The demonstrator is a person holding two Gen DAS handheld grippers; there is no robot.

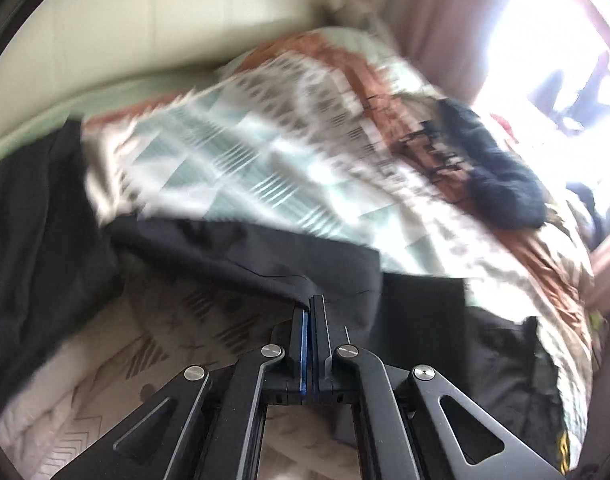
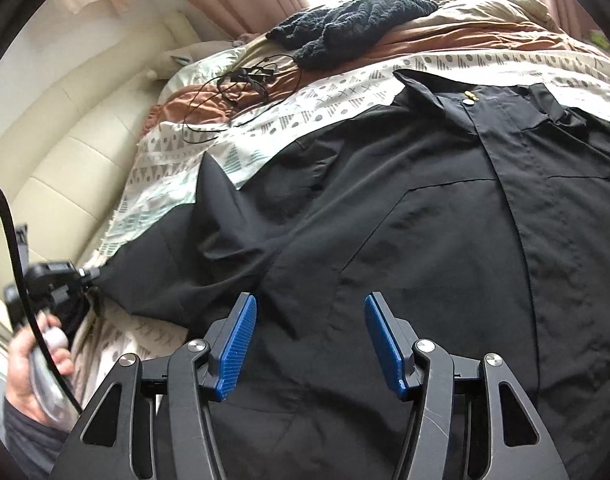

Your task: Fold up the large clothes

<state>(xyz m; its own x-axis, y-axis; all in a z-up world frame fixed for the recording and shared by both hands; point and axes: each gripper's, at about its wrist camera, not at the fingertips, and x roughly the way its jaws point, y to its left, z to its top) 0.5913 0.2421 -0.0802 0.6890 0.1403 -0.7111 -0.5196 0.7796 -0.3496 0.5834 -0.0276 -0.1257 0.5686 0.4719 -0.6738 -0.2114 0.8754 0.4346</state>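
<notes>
One black shirt (image 2: 405,208) is spread on the patterned bedspread (image 2: 329,100). Its sleeve end is pinched in the clenched left gripper (image 1: 309,304), held by a hand (image 2: 29,364). The right gripper (image 2: 311,344) is held released over the shirt front, nothing grasped. One dark knitted garment (image 2: 345,20) and one tangled cable (image 2: 241,80) are seen farther back.

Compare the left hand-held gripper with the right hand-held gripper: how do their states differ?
The left hand-held gripper is shut on the sleeve end of the black shirt; the right hand-held gripper is open and holds nothing. The left pulls its cloth out to the side; the right hangs above the shirt's front. Both have blue pads.
</notes>
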